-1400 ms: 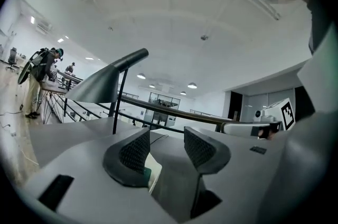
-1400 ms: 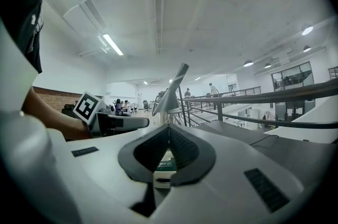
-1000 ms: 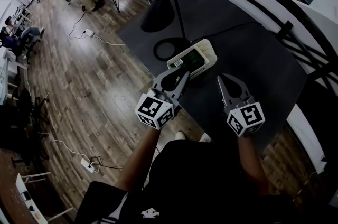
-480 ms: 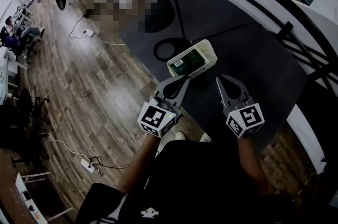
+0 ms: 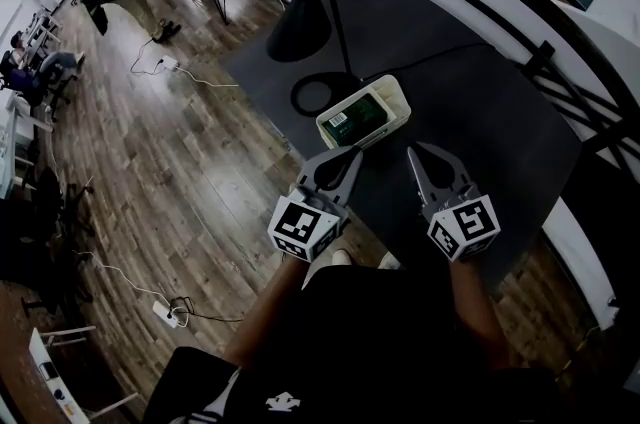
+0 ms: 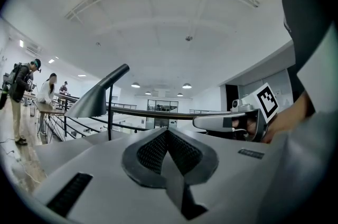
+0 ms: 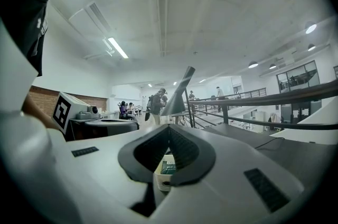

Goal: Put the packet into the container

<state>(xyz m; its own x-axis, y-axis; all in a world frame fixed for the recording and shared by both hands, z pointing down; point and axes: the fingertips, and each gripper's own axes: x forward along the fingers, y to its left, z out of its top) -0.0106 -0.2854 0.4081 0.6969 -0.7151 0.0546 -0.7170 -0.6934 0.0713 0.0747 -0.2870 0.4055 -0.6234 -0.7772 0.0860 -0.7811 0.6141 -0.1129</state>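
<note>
Dark tabletop [image 5: 480, 112] bears the white container [image 5: 398, 98], in which the green packet [image 5: 362, 115] lies flat, long axis running lower left to upper right in the head view, while left gripper [image 5: 352, 152] and right gripper [image 5: 412, 152] hang nearby, jaws closed, empty.

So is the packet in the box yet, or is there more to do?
It looks done: the green packet lies inside the white container on the dark table. Nothing is in hand: the left gripper and right gripper are both shut and empty. Nothing seems left.
</note>
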